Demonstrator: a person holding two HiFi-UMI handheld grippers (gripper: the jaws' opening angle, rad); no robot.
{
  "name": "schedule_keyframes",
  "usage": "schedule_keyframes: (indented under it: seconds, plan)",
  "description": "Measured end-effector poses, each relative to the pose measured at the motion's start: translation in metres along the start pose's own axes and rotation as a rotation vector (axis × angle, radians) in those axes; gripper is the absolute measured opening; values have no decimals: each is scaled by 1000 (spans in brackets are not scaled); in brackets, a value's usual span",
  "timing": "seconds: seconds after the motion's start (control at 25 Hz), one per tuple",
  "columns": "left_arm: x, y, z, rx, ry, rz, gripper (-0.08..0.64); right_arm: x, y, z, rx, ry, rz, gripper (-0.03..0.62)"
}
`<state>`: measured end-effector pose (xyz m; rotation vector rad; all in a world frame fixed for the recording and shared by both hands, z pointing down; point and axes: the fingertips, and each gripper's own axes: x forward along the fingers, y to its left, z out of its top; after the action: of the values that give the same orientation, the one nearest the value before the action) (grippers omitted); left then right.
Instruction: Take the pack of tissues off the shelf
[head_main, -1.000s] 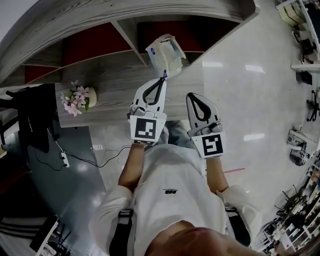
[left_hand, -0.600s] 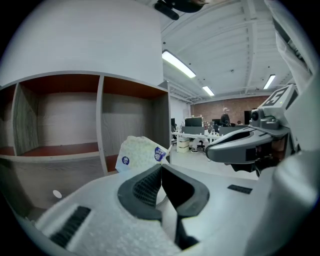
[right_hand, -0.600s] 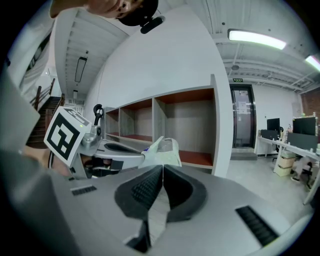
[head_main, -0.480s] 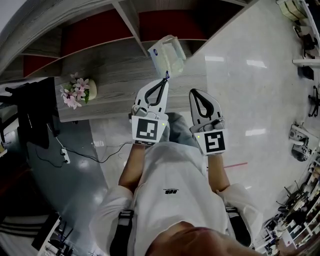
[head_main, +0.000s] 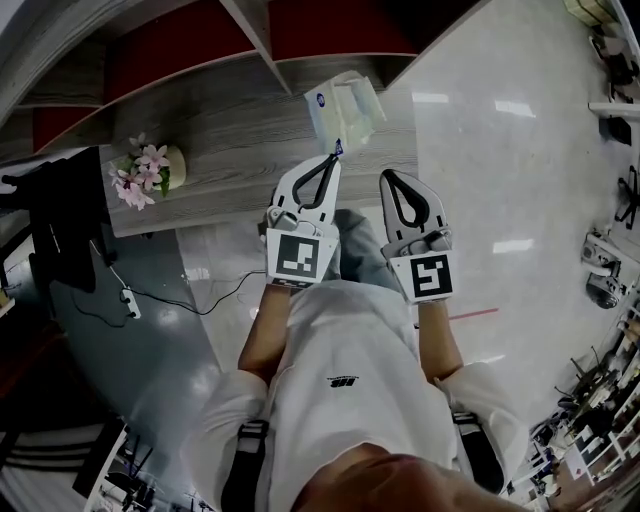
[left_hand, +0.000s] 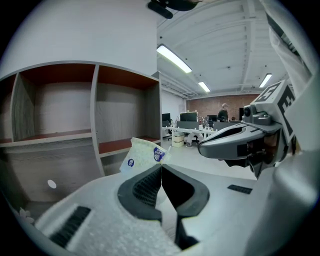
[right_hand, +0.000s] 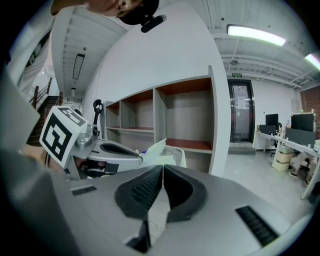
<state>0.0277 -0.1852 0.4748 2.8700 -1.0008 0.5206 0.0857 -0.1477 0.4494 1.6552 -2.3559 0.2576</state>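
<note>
The pack of tissues (head_main: 343, 108), pale with blue round labels, hangs in the air in front of the wooden shelf (head_main: 210, 140). My left gripper (head_main: 334, 156) is shut on its lower corner. In the left gripper view the pack (left_hand: 141, 155) sticks up just past the closed left gripper (left_hand: 161, 165). My right gripper (head_main: 388, 176) is beside the left one, shut with nothing in it. In the right gripper view the right gripper (right_hand: 163, 167) shows its jaws meeting, with the pack (right_hand: 166, 151) and the left gripper's body (right_hand: 102, 150) just beyond.
The shelf has red-backed compartments (head_main: 170, 60) and a low ledge with a pot of pink flowers (head_main: 146, 171). A dark stand and a cable (head_main: 120, 295) lie on the floor at the left. Desks and a person stand far off (left_hand: 222, 112).
Both grippers and the held pack have drawn back from the shelf, whose compartments have slid up and out of the head view. The left grip on the pack is unchanged.
</note>
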Motion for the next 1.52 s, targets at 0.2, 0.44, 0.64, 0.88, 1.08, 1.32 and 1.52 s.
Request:
schedule_keyframes:
  seconds: [0.2,0.44,0.64,0.88,1.08,1.32,1.52]
  plan:
    - [5,-1,-20,-6,21,-16,29,4,2,-18,13,28,-8,26]
    - [13,0,-47,-19,49,-22,29,14,6,-41,23,51,1,26]
    - [20,1,-72,-37,73,-23,29,19,5,-59,41,70,-9,26]
    - [27,1,-97,-50,101,-32,29,27,6,-79,52,96,-14,26]
    - [32,-2,-114,-51,122,-41,31,30,8,-93,67,111,-14,26]
    - [35,-4,-126,-53,145,-38,31,30,8,-101,79,117,-13,26]
    - [32,-3,-135,-68,156,-25,32,32,11,-107,85,123,-6,26]
